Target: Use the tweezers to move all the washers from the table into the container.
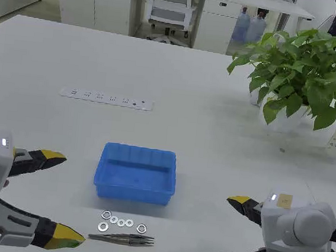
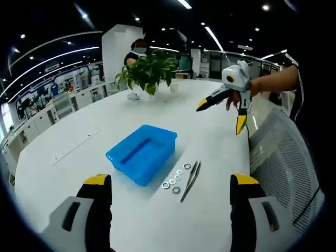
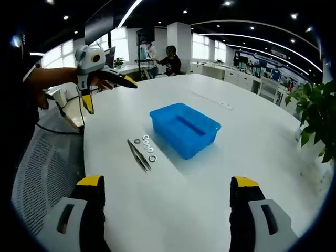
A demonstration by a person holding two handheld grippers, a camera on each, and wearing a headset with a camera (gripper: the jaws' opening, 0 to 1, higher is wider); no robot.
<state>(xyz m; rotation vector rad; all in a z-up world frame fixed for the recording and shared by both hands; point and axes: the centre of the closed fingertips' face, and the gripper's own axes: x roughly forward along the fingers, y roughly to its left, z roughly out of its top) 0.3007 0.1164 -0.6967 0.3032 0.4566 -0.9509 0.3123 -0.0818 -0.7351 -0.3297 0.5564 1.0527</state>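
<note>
- Head view: left tongs point(image 1: 63, 197) and right tongs point(image 1: 214, 232) both gape, empty; washers point(image 1: 121, 222) lie beside the tweezers point(image 1: 121, 238), just before the container point(image 1: 135, 172).
- Left gripper view: I judge the flat tweezers could skid when pinched.
- Right gripper view: a nudge could scatter the washers.

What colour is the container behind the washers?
Blue; the container shows best in the head view, beyond the washers.

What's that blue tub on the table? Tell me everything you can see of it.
The blue tub is a shallow rectangular tray, seemingly plastic, with ribbed walls. It sits upright and flat on the white table, open-topped and apparently empty. The washers and tweezers lie just off its near side, not touching it.
</note>
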